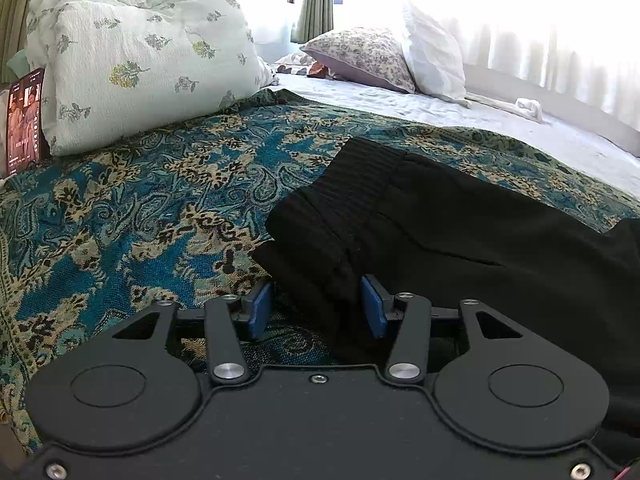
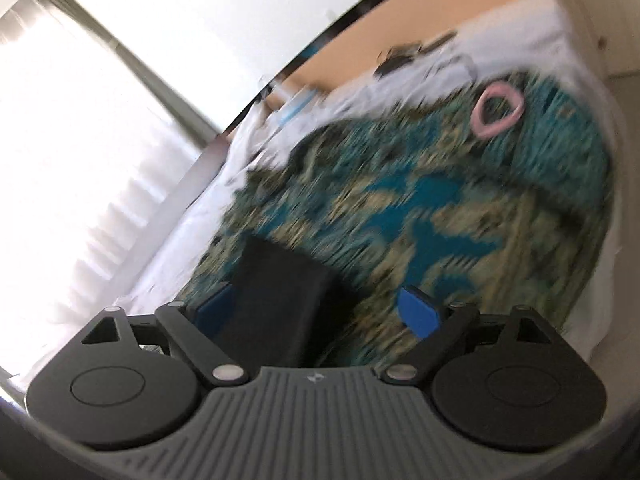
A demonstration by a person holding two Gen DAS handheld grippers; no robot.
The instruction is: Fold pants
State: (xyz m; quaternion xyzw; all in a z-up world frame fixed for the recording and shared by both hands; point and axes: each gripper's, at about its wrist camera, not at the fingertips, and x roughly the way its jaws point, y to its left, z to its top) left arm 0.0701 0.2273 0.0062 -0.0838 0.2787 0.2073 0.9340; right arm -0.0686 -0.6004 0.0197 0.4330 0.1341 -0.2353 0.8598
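**Left gripper holds the waistband end as the right stands wide over the pants**

The left gripper sits low on a bed, its blue pads set either side of a bunched fold of the black pants, near the ribbed waistband; whether the pads actually pinch the cloth cannot be told. From this tool the garment runs ahead and away to the right, its long axis slanting across the teal paisley bedspread, so the left hand looks the nearer to the waistband end. The right gripper, rolled sideways in a blurred view, stands wide apart and grips nothing, a dark flap of the pants lying between its fingers nearer the left pad. The fabric appears thick, matte and soft, lying folded over itself. A pink ring rests further along the spread.
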